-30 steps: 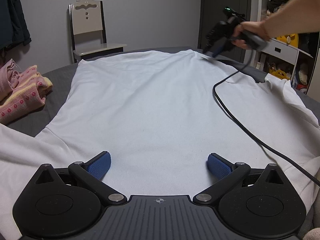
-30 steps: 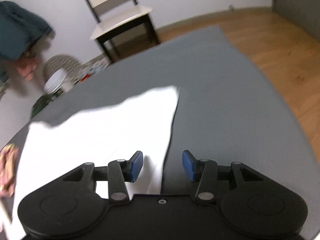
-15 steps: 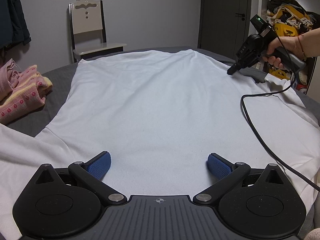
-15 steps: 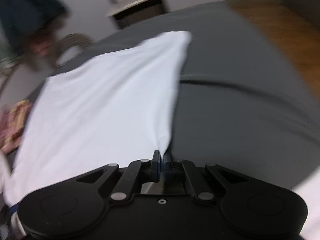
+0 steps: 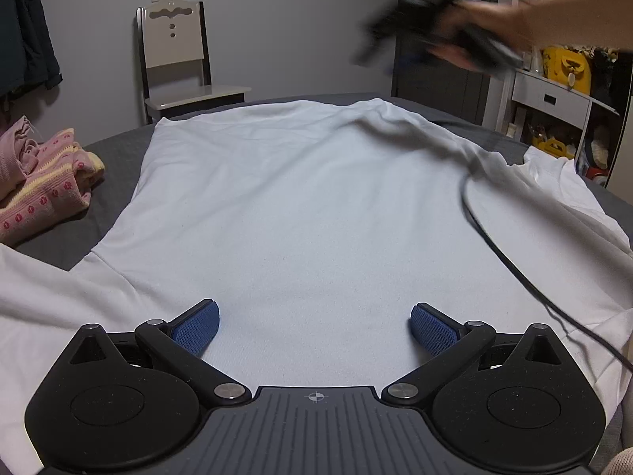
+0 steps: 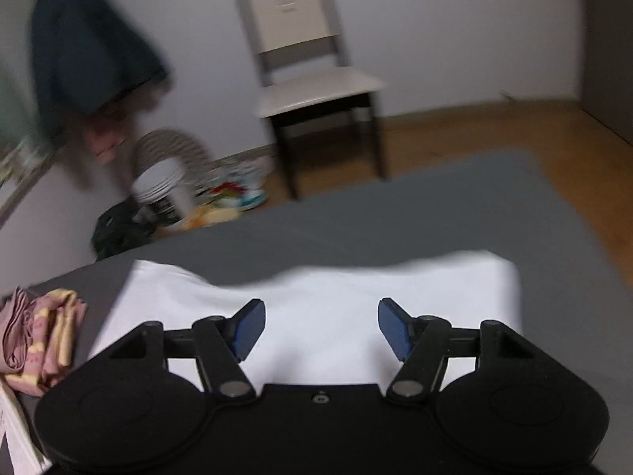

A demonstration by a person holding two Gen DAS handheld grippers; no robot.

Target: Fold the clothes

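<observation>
Now your left tongs (image 5: 314, 326) sit wide apart, low over the near end of the white shirt (image 5: 300, 213), which lies spread flat on the grey bed (image 5: 114, 158). Right tongs (image 6: 318, 326) also wide, nothing btwn pads, above the shirt's far hem w/ a blurred hand (image 5: 486, 31) gripping them. Pink knit pile (image 5: 39, 182) lies left, apart from shirt.

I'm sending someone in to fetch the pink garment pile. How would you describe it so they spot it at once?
Start at the grey bed where the big white shirt lies spread out. Off the shirt's left edge, on bare grey cover, sits a rumpled pink knit pile. Its yellow stripes and rows of small red dots mark it as the only patterned fabric there.
</observation>
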